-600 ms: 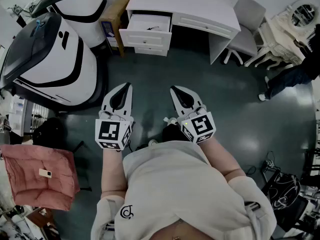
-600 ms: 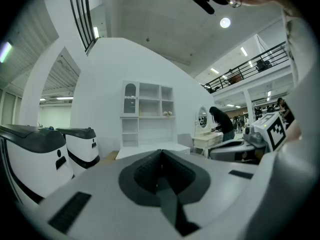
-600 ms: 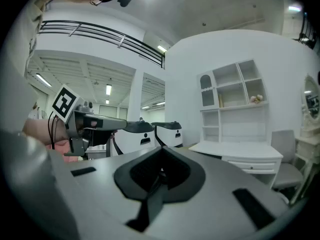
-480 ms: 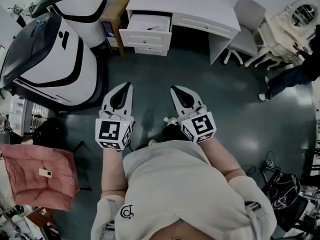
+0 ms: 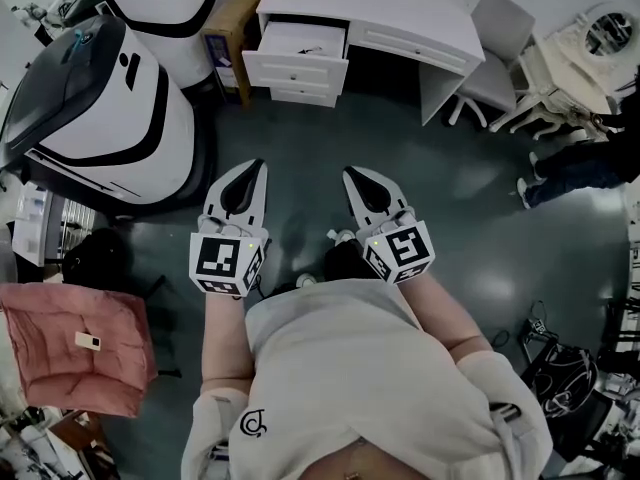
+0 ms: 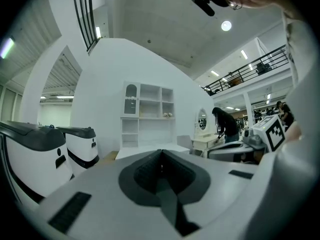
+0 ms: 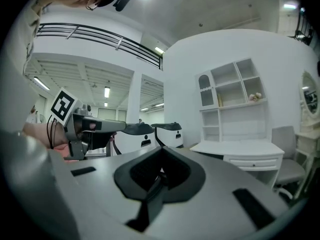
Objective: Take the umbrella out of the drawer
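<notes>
Left gripper point(image 5: 254, 167): held level at waist height, jaws closed together, nothing between them.
Right gripper point(image 5: 351, 174): beside the left one, also level, jaws closed and empty.
Floor point(image 5: 300, 148): a wide bare stretch lies between both grippers and the desk point(image 5: 400, 8), so neither is near it.
Drawer point(image 5: 296, 69): the top left one of the desk, already pulled out (the one below it looks shut).
Umbrella: presumably inside the drawer; a small dark shape point(image 5: 312, 50) lies on the pale bottom, but I cannot tell whether that is it.
Done: only the drawer stands open.
Left: nearly everything, by my judgement: the approach, the reach in, the grasp and the lift out.
Hidden: the drawer's rear is under the desk top, its contents are too small to read, and both gripper views show the desk from the side, never into the drawer.
</notes>
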Demonstrator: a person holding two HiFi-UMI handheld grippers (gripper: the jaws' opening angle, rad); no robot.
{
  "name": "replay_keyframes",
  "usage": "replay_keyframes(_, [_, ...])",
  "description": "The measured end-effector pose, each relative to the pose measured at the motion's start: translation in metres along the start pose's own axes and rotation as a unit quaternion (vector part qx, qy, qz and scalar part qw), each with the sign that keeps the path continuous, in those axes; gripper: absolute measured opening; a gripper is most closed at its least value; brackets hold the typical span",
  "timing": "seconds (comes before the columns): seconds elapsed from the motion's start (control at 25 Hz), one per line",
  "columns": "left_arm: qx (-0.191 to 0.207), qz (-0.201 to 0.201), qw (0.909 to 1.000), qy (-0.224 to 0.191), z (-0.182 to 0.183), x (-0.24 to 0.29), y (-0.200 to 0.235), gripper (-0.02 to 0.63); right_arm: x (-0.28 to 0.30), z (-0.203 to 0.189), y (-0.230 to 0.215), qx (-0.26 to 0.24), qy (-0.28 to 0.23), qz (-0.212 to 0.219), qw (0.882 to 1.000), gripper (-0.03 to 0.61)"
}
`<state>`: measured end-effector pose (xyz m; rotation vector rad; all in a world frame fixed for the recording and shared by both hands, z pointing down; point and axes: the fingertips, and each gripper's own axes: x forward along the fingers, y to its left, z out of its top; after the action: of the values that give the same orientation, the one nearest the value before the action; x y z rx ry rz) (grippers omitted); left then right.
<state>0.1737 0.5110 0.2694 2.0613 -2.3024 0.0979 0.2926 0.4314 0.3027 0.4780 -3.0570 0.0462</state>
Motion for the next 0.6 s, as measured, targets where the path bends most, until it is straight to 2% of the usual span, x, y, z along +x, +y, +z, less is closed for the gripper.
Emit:
replay_keyframes(0.32, [-0.014, 0.018, 0.9996, 0.014, -0.017, 0.020, 0.030, 0.012, 0.038, -0.014, -0.015, 0.008, 0.014, 0.008, 1.000, 0.006])
replay_keyframes(0.6, [-0.015, 0.042, 0.9986, 0.027, -0.021, 0.094, 0.068, 0.012, 0.114, -0.016, -0.068, 0.014, 0.017, 0.037, 0.999, 0.006])
